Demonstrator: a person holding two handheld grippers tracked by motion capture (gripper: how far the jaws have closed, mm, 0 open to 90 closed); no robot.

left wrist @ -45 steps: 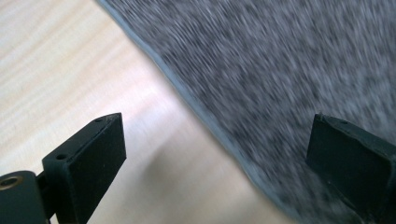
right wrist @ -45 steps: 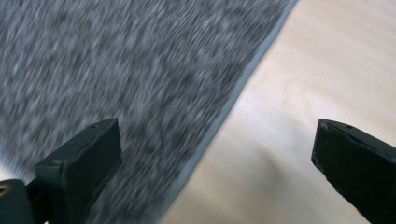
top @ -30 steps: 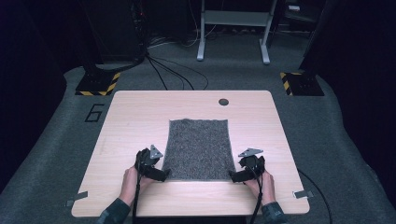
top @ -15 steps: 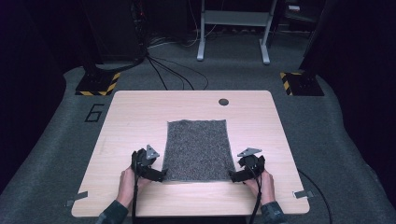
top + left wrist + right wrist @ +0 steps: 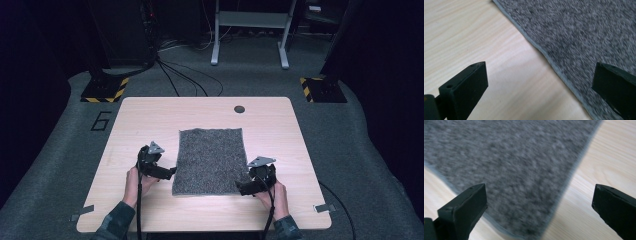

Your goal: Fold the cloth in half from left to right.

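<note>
Both grippers wide open at the near corners of the cloth.

My left gripper (image 5: 170,172) sits at the cloth's (image 5: 210,160) left edge, close to its near-left corner; in the left gripper view its jaws are spread wide, one over bare table (image 5: 474,32), the other over the cloth (image 5: 584,32), the hem running between them, nothing gripped. My right gripper (image 5: 242,189) is at the near-right corner; in the right gripper view the jaws are also spread wide, straddling that corner of the cloth (image 5: 511,162), nothing held. Cloth lies flat, centre of the table (image 5: 150,115), a bit toward my side. Contact with the cloth: can't tell.
</note>
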